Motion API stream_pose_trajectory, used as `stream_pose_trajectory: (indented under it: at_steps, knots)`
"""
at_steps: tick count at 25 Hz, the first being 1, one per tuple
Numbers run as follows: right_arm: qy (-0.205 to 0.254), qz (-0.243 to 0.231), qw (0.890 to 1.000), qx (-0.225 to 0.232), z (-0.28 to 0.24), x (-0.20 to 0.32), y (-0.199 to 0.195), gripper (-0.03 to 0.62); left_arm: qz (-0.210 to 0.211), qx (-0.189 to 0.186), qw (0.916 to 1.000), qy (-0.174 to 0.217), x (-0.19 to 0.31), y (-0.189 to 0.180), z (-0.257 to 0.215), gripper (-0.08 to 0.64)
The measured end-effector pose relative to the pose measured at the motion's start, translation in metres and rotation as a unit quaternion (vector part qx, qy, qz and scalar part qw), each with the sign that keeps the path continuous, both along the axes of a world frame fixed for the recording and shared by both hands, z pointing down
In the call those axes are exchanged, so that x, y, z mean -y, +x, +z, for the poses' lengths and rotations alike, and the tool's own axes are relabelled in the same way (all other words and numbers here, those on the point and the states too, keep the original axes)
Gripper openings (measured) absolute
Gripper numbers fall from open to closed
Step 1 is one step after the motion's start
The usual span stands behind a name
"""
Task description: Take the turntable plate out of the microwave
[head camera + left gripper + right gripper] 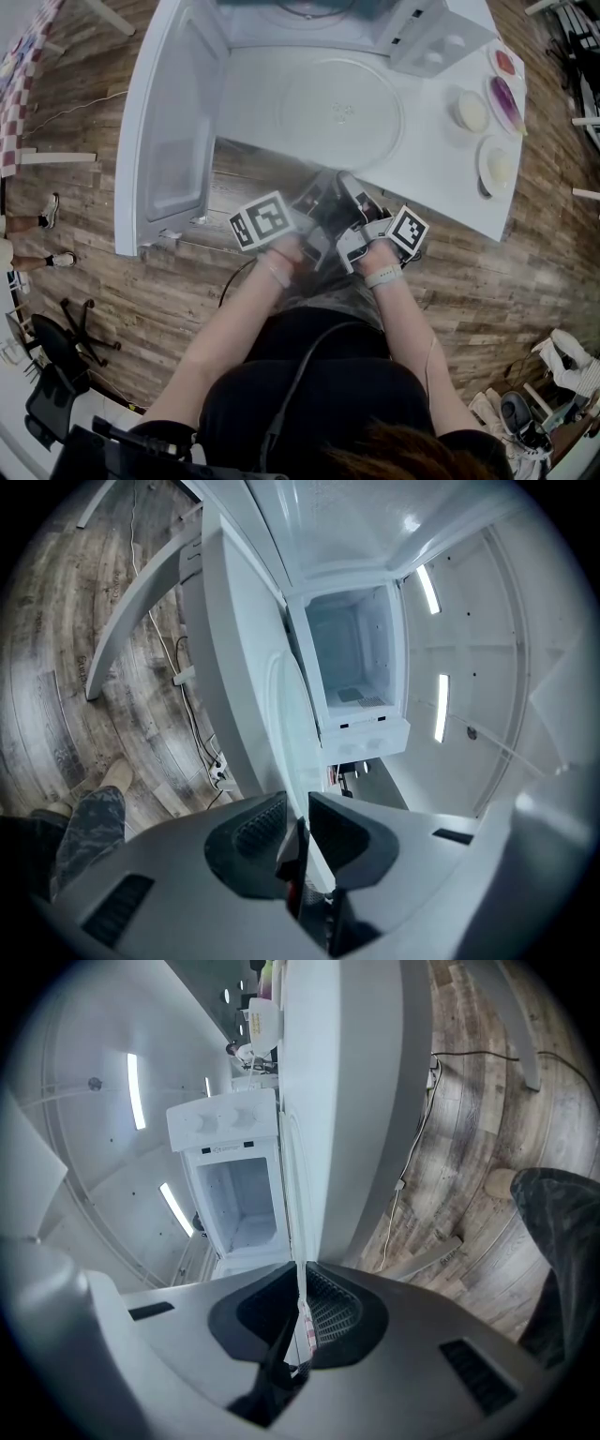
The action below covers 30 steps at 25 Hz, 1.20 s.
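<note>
Fingers (248, 836) of your left gripper (298, 808) are closed down to a narrow slit on the near rim of the turntable plate (342, 112), and the fingers (333, 1312) of your right gripper (300, 1283) are pinching that same rim, which runs as a thin pale sheet straight in between them. From your head view the two grippers sit side by side at the plate's near edge, left gripper (317, 195) beside right gripper (349, 187), with their marker cubes towards you.

You have the plate outside the microwave (309, 23), flat over the white counter (422, 183), directly in front of the open cavity. Whether it rests on the counter or sits just above it cannot be told from these views.

Your left gripper view looks past the plate into the bare white cavity (356, 658). The microwave door (173, 122) hangs wide open on your left, reaching out past the counter's near edge.

On your right, well apart from the plate, small dishes stand on the counter: one with pale contents (472, 111), one with purple contents (506, 98), one with a red patch (504, 64) and one nearer you (497, 164). Wood-plank floor (141, 300) lies below the counter.
</note>
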State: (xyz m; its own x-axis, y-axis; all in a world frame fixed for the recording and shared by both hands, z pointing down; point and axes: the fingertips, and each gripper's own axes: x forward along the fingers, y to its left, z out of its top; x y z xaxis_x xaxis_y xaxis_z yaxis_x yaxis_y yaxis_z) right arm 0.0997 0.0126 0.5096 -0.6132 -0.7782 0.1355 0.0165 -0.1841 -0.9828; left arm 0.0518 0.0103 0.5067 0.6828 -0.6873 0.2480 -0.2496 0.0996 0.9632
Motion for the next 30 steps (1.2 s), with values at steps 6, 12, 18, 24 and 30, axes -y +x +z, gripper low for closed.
stream_pose_trajectory:
  at_steps: [6,12,18,24,30]
  knots:
    - [-0.002,0.004,1.0,0.007,0.0,0.001,-0.002,0.046,-0.009,-0.005,0.9999,-0.002,0.002,-0.003,0.0,0.061]
    - [0.001,0.004,1.0,0.009,-0.002,0.004,-0.005,0.044,-0.013,-0.005,0.9999,0.003,0.007,-0.004,-0.002,0.061]
    - [0.0,0.006,1.0,0.008,-0.002,0.004,-0.006,0.044,-0.012,-0.007,0.9999,0.001,0.01,-0.004,-0.002,0.061]
    - [-0.014,0.008,1.0,0.004,-0.002,0.005,-0.007,0.044,-0.01,-0.012,0.9999,-0.007,0.01,-0.005,-0.002,0.061]
    - [-0.017,0.006,1.0,0.002,-0.001,0.004,-0.009,0.046,-0.02,-0.016,0.9995,-0.017,0.009,-0.009,0.001,0.061]
